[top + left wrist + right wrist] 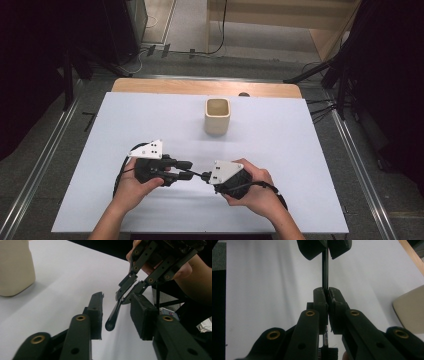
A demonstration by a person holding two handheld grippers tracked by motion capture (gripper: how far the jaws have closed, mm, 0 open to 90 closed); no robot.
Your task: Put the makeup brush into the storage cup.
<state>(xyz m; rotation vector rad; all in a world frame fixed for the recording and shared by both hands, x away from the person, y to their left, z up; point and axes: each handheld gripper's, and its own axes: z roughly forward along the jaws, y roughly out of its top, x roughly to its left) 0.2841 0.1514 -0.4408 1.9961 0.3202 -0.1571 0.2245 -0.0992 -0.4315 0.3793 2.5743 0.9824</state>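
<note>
Right tongs (327,298) are clamped tight on a thin black brush (113,316), the pads pinching its slim handle; in the right gripper view the handle runs straight out ahead from between the jaws, with the bristle end just showing low down behind them. Over in the left gripper view, that handle slants down from the right tongs (123,296) and ends in a rounded black tip, hanging just above the white counter (62,277). And that tip sits right between the jaws of the left tongs (116,312). These stand apart, one pad on either side of the handle, with daylight showing on the left side; on the right side I can't tell whether the pad touches.

From the high view, the two tools meet nose to nose in the near middle of the counter (300,145): left tongs (186,169) pointing right, right tongs (206,176) pointing left, a hand wrapped round each body, grey plates on top, forearms coming in from the near edge.

Further out, a cream square cup (217,116) stands upright towards the far middle of the counter, well apart from both tools, open mouth up. It shows at the upper left in the left gripper view and at the right edge in the right gripper view.
</note>
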